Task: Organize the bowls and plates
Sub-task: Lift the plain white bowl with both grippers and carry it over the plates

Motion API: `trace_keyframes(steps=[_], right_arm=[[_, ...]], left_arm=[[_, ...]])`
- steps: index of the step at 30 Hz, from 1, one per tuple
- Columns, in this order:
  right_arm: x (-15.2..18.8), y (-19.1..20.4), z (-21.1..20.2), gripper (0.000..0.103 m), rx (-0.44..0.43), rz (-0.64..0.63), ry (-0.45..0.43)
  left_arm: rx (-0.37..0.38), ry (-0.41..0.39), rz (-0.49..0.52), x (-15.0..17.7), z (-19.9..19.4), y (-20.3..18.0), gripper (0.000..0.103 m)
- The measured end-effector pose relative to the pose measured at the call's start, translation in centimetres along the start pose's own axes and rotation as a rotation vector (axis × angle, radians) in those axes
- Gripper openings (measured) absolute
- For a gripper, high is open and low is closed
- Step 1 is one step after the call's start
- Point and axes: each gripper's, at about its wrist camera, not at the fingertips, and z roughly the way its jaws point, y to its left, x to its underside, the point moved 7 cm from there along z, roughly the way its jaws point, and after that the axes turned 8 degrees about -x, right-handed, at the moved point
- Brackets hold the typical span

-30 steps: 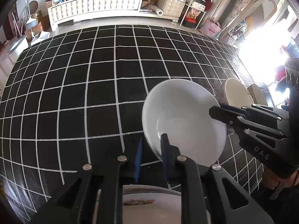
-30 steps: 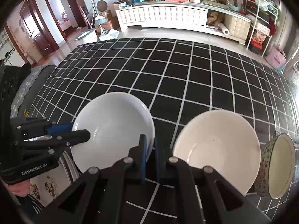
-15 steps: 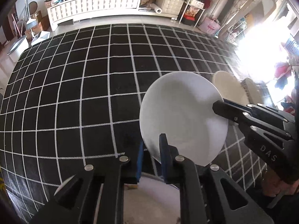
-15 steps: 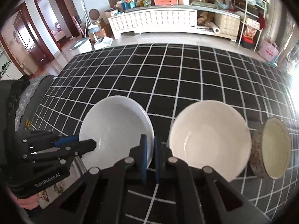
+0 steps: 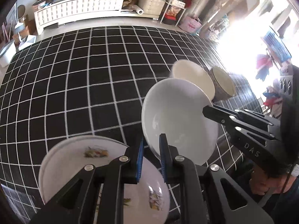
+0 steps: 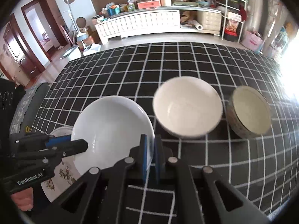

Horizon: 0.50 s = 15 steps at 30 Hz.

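We hold the white bowl (image 5: pixel 179 119) between both tools, lifted clear of the bench (image 5: pixel 74 85), which is covered in a black cloth with a white grid. Our left gripper (image 5: pixel 151 149) has its jaws closed on the near rim of the white bowl, one blue pad inside the rim and one outside. Our right gripper (image 6: pixel 151 155) is likewise clamped on the white bowl's rim on the opposite side; in the left wrist view it reaches in from the right and meets the rim at its tip (image 5: pixel 207 110).

Below the white bowl, on its near left side in the left wrist view, lies a white plate (image 5: pixel 74 160) with small flower prints; the left gripper's body hides part of it. In the right wrist view a strip of that plate (image 6: pixel 61 173) shows under the white bowl's left edge.

Beyond the white bowl to the right, a cream bowl (image 6: pixel 186 106) sits upright on the bench, apart from the white bowl. Further right of it, just beside it, stands a patterned bowl (image 6: pixel 250 112) with a speckled outer wall and a pale inside. In the left wrist view the white bowl overlaps the cream bowl (image 5: pixel 194 76), and the patterned bowl (image 5: pixel 223 85) sits just past it.

A hand (image 6: pixel 22 199) grips the left gripper's handle at the lower left of the right wrist view.
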Motion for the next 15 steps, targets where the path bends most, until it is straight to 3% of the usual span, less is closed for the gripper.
trace_keyframes(steps=[15], right_arm=[[5.4,-3.8,-1.6,0.010,0.063,0.096,0.066]], left_arm=[[0.016,0.098,0.141,4.6,2.4,-6.1,0.014]])
